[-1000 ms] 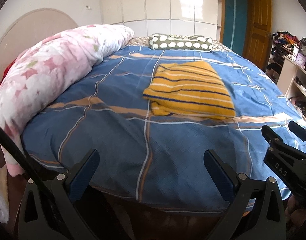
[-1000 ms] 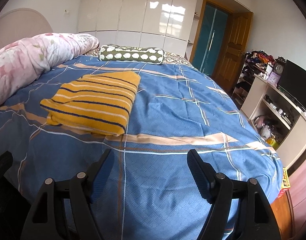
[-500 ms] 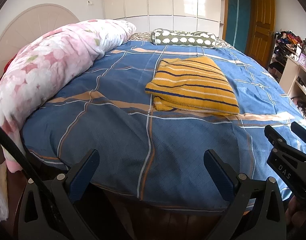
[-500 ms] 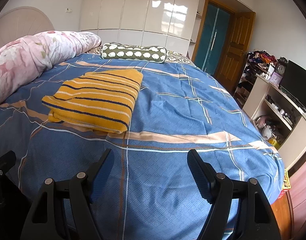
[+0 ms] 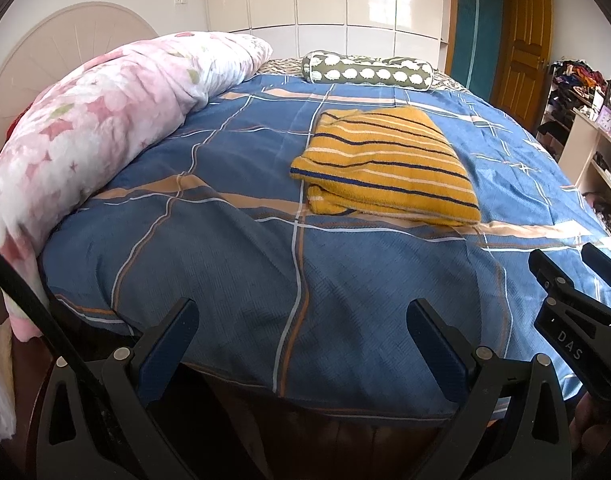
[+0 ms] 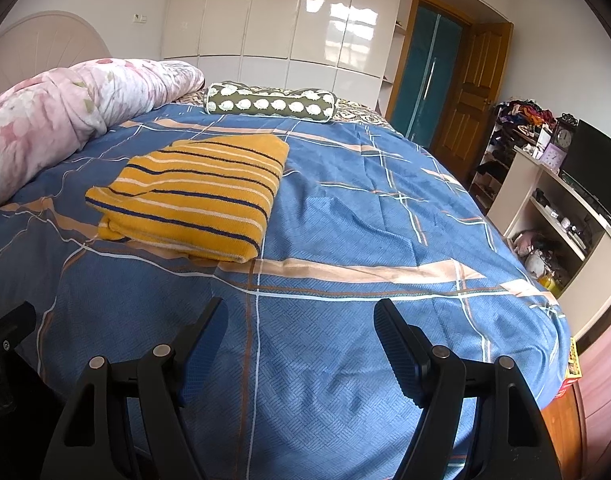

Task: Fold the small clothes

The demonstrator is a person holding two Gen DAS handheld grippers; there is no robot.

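Blue plaid bedspread [image 5: 233, 248] fills most of both views, with a rolled pink floral quilt [image 5: 93, 132] along the left of the frame. Folded into a neat rectangle, the yellow striped sweater [image 6: 193, 196] lies on the spread at centre-left of the right wrist view, a green patterned bolster [image 6: 271, 103] behind it. Both tools hang at the bottom edge, left gripper [image 5: 301, 328] and right gripper [image 6: 301, 324] each with jaws apart, holding nothing
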